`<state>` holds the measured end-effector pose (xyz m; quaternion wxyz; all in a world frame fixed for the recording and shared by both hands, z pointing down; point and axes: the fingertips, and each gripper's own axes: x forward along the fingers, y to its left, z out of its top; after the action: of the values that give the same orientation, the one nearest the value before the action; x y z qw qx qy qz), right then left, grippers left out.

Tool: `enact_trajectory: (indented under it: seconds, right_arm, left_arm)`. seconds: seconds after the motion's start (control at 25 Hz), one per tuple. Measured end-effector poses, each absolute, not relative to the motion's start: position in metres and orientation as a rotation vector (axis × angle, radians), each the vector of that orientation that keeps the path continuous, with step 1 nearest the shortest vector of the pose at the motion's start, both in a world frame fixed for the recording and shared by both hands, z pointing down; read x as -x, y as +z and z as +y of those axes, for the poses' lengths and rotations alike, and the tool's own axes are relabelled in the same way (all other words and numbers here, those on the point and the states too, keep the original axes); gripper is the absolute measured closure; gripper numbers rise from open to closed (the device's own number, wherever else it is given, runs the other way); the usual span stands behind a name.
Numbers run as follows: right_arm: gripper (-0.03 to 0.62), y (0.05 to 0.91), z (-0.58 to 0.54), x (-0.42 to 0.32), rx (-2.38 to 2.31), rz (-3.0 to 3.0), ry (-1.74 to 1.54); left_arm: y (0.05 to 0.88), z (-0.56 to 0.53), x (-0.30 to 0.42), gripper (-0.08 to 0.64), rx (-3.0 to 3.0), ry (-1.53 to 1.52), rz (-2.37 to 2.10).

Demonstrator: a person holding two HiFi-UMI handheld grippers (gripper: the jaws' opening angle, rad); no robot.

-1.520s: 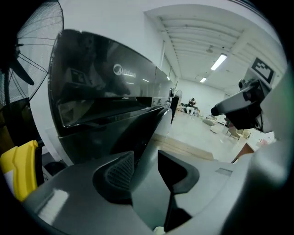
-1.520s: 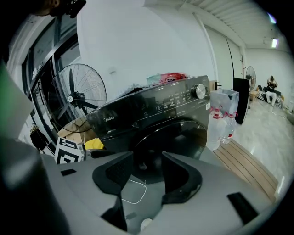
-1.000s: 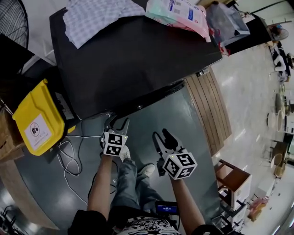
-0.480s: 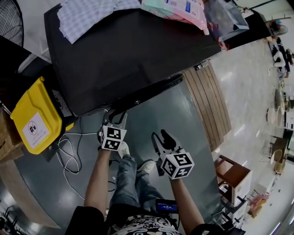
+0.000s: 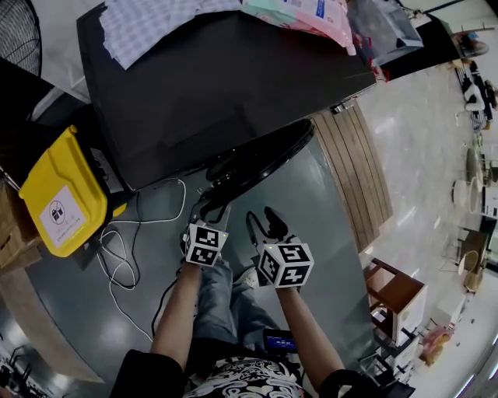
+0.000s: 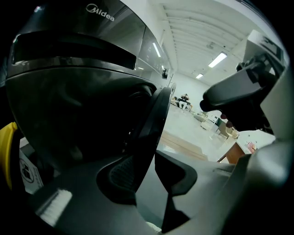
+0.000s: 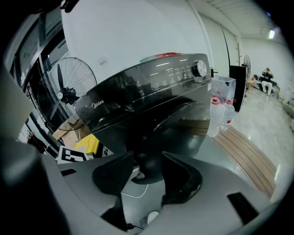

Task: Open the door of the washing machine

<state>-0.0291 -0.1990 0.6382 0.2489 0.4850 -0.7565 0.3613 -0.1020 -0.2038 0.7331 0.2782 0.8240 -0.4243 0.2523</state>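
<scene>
The black washing machine fills the top of the head view. Its round door stands partly swung out from the front. My left gripper has the door's rim between its jaws, which are closing. In the left gripper view the door's dark edge runs down between the pads of the left gripper, against them. My right gripper hangs just right of the left one, a little short of the door. Its jaws are opening with nothing between them. In the right gripper view the right gripper faces the door.
A yellow bin stands left of the machine, with white cables on the grey floor. A checked cloth and packages lie on the machine's top. Wooden slats run along its right. A fan and bottles flank it.
The door has swung out from the machine's front, with the left gripper moving back on its rim. The right gripper has drawn closer to the left one.
</scene>
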Motion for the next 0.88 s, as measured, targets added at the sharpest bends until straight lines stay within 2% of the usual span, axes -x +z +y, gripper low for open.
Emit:
enact_trajectory:
  seconds: [0.12,0.32,0.4,0.44,0.64,0.72,0.8,0.88]
  right_arm:
    - [0.397,0.647,-0.204,0.028,-1.367,-1.996,0.989]
    - [0.350,0.664,-0.209,0.035,-1.379,-1.937,1.051]
    - [0.347,0.669,-0.208,0.027,-1.401,-1.873,1.017]
    - [0.374,0.671,-0.207,0.022,-1.416,-1.838,0.990]
    - [0.367,0.674,-0.197,0.006,-1.424,-1.805,0.966]
    - [0.380,0.673,-0.193,0.001,-1.424,-1.813,0.969]
    - [0.420,0.672,-0.189,-0.004,-1.419,-1.811,0.963]
    - [0.426,0.672,-0.183,-0.011,-1.418,-1.800,0.958]
  left_arm:
    - [0.733,-0.186,0.086,0.459,-2.224,0.706,-1.098]
    - [0.729,-0.155,0.063,0.463,-2.267,0.735,-1.005]
    - [0.725,-0.145,0.061,0.442,-2.250,0.710,-0.996]
    - [0.723,-0.141,0.064,0.418,-2.240,0.698,-1.001]
    - [0.713,-0.138,0.089,0.416,-2.164,0.620,-1.069]
    - [0.711,-0.142,0.095,0.416,-2.151,0.604,-1.098]
    - [0.707,-0.150,0.099,0.416,-2.158,0.592,-1.119]
    - [0.703,-0.156,0.100,0.416,-2.162,0.572,-1.135]
